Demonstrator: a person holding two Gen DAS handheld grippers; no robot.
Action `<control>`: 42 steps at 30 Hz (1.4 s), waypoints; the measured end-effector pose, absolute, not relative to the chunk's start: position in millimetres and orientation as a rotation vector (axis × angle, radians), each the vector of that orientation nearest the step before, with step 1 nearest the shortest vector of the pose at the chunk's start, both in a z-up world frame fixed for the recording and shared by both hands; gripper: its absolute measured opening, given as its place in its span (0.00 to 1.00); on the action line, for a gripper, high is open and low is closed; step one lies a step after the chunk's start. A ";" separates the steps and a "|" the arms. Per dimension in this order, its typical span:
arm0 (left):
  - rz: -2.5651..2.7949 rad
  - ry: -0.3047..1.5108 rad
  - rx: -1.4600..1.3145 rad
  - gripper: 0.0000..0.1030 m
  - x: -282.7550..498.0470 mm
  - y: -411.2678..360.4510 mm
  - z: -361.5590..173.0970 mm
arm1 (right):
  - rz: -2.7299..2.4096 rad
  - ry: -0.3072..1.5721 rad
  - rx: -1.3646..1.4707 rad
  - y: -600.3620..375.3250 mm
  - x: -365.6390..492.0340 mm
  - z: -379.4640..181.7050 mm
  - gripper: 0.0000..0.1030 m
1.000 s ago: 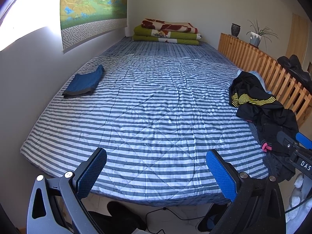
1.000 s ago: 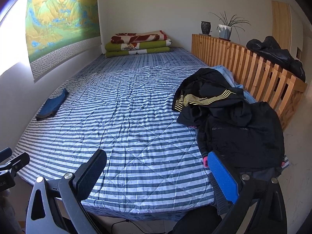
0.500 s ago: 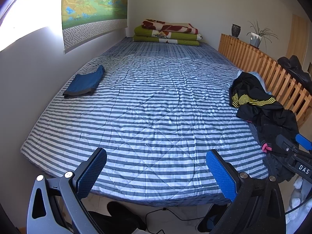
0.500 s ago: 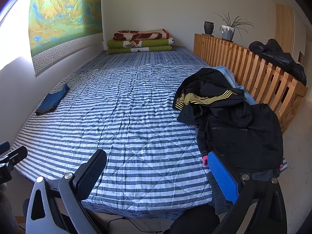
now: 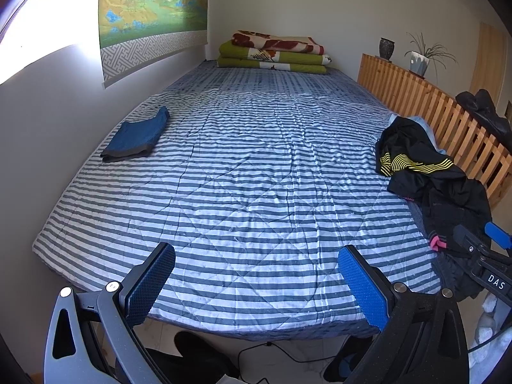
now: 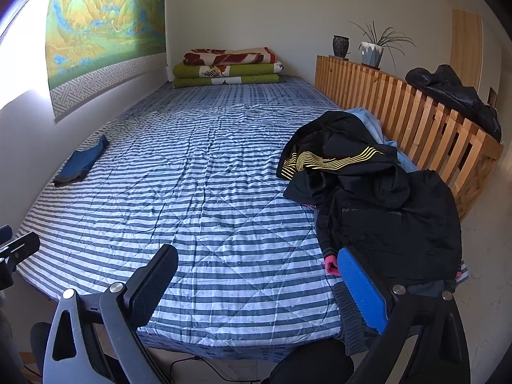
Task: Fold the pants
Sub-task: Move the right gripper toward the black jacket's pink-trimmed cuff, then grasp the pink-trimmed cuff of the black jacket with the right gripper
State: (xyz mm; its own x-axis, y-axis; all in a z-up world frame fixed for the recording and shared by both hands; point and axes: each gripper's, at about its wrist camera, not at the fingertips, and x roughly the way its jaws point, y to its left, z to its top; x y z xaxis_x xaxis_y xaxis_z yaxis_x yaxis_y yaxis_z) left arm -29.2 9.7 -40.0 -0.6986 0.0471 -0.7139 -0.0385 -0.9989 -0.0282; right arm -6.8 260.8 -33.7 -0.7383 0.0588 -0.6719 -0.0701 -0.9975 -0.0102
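Note:
A heap of dark clothes (image 6: 384, 201) with a yellow-striped black garment (image 6: 332, 160) on top lies at the bed's right edge; it shows in the left wrist view as the same dark heap (image 5: 432, 188). A folded blue garment (image 5: 137, 136) rests near the left wall, also seen as the blue fold (image 6: 81, 163). My left gripper (image 5: 256, 280) hangs open over the bed's near edge, holding nothing. My right gripper (image 6: 257, 283) is open too, its blue pad (image 6: 361, 291) just in front of the heap's near corner. The right gripper's tip (image 5: 480, 252) shows in the left wrist view.
The striped quilt (image 5: 256, 176) covers the bed. Folded blankets (image 5: 275, 52) are stacked at the far end. A wooden slat rail (image 6: 416, 118) lines the right side, with a vase (image 6: 340, 45), a potted plant (image 6: 372, 51) and a black bag (image 6: 454, 92) on it. Cables lie on the floor below.
Both views have shifted only slightly; the grippers stay open and nothing on the bed has moved.

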 end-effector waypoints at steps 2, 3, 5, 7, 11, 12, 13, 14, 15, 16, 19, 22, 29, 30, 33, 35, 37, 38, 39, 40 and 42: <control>2.852 -0.019 -1.199 1.00 -29.8 10.3 -40.0 | 2.865 0.021 -1.109 261.9 -6.5 -34.5 0.94; 2.853 -0.018 -1.199 1.00 -29.8 10.4 -40.0 | 2.865 0.019 -1.110 262.2 -6.4 -34.9 0.94; 2.853 -0.023 -1.199 1.00 -29.9 10.4 -40.2 | 2.862 0.018 -1.113 264.3 -5.1 -36.6 0.92; 2.852 -0.029 -1.199 1.00 -30.7 10.4 -40.8 | 2.856 0.014 -1.123 266.6 -4.5 -39.8 0.89; 2.848 -0.038 -1.204 1.00 -31.7 9.0 -43.5 | 2.836 0.024 -1.150 275.9 -5.4 -45.7 0.85; 2.845 -0.040 -1.204 1.00 -31.3 7.7 -44.4 | 2.830 0.023 -1.153 279.2 -5.7 -46.4 0.84; 2.843 -0.040 -1.204 1.00 -31.1 7.3 -45.4 | 2.823 0.021 -1.152 283.2 -5.7 -46.9 0.83; 2.841 -0.038 -1.205 1.00 -31.5 7.9 -46.1 | 2.814 0.022 -1.151 288.4 -5.6 -47.2 0.83; 2.840 -0.038 -1.206 1.00 -32.0 7.6 -47.1 | 2.804 0.026 -1.149 294.5 -5.4 -47.6 0.81; 2.838 -0.037 -1.207 1.00 -32.8 8.4 -48.1 | 2.791 0.032 -1.149 301.1 -5.1 -48.0 0.78; 2.834 -0.035 -1.213 1.00 -36.9 11.9 -50.7 | 2.745 0.057 -1.163 324.0 -7.5 -50.5 0.66; 2.826 -0.039 -1.223 1.00 -42.5 15.1 -53.8 | 2.701 0.102 -1.202 347.5 -14.0 -58.0 0.56; 2.792 -0.084 -1.258 1.00 -56.8 18.0 -65.9 | 2.613 0.166 -1.324 388.6 -46.5 -90.4 0.56; 2.783 -0.088 -1.259 1.00 -58.1 18.3 -68.2 | 2.604 0.156 -1.346 389.3 -53.9 -96.7 0.56; 2.763 -0.108 -1.277 1.00 -63.5 15.5 -76.8 | 2.600 0.150 -1.412 386.2 -77.5 -113.9 0.56; 2.735 -0.114 -1.301 1.00 -67.0 14.4 -85.4 | 2.598 0.148 -1.448 383.9 -92.7 -125.3 0.56; 2.730 -0.096 -1.320 0.99 -67.9 15.2 -92.3 | 2.581 0.116 -1.470 379.5 -107.4 -136.2 0.56; 2.733 -0.081 -1.326 0.99 -68.7 15.5 -94.9 | 2.564 0.091 -1.478 376.9 -113.9 -141.8 0.56; 2.727 -0.072 -1.330 0.99 -69.9 16.1 -97.2 | 2.554 0.071 -1.490 375.5 -119.9 -147.1 0.56; 2.722 -0.066 -1.333 0.99 -70.8 16.7 -99.4 | 2.547 0.051 -1.501 374.0 -124.7 -151.6 0.56; 2.722 -0.058 -1.332 0.98 -72.2 17.9 -102.1 | 2.511 -0.006 -1.525 373.7 -135.0 -162.5 0.56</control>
State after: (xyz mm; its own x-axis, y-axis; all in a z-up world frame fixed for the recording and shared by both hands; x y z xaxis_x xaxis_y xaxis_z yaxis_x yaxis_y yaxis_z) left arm -72.2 17.9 -102.1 -0.6087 0.1154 -0.7850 -0.0821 -0.9932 -0.0823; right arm -135.0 373.7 -162.5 -0.4460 0.1753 -0.8777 -0.1712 -0.9792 -0.1086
